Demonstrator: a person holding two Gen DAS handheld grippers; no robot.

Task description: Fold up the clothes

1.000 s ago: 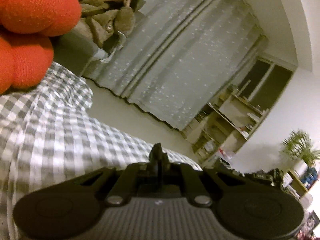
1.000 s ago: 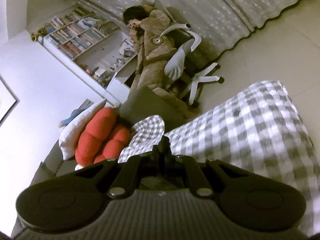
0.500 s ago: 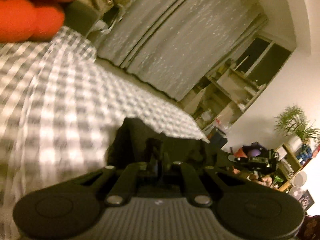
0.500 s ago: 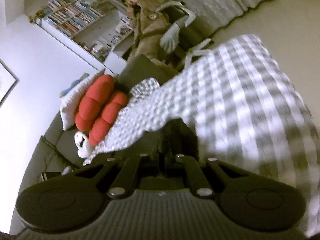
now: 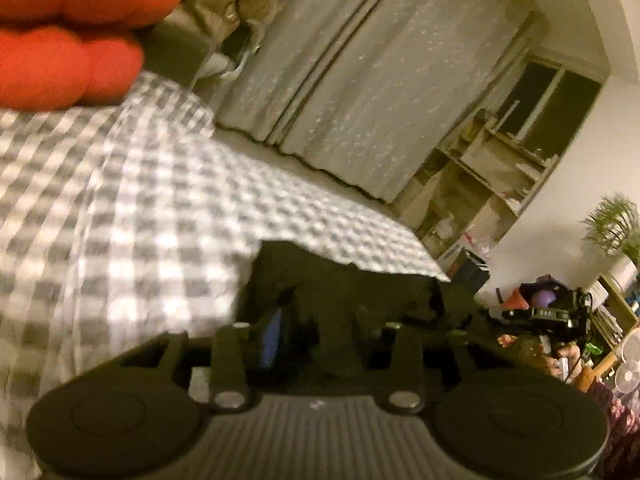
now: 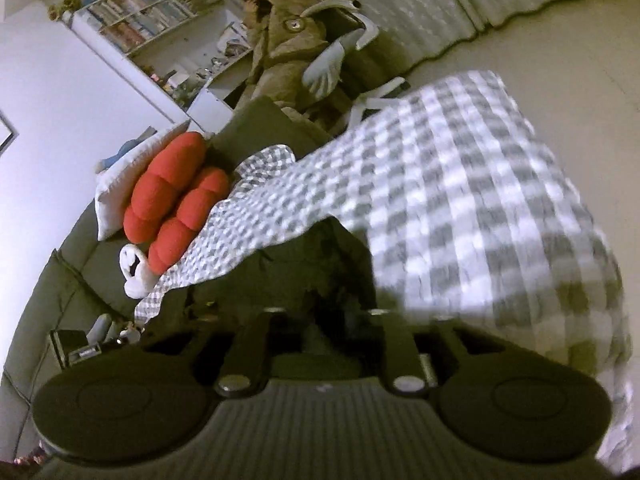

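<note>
A dark garment point(image 5: 344, 276) hangs in front of my left gripper point(image 5: 334, 320), over a bed with a grey-and-white checked cover point(image 5: 120, 220). The left fingers sit close together and are buried in the dark cloth. In the right wrist view the same dark garment point(image 6: 316, 256) lies bunched before my right gripper point(image 6: 322, 308). Its fingers are also together in the cloth, against the checked cover point(image 6: 460, 200). Dark fabric hides the fingertips in both views.
Red cushions point(image 6: 172, 200) and a white pillow point(image 6: 116, 184) lie at the head of the bed. A person sits in an office chair point(image 6: 288, 36) beyond it. Curtains point(image 5: 360, 80), shelves point(image 5: 480, 176) and a plant point(image 5: 616, 228) stand further off. A hand holds a black device point(image 5: 552, 316) at the right.
Both grippers have tipped downwards towards the bed. The dark garment, unseen a second ago, now fills the space ahead of both sets of fingers.
</note>
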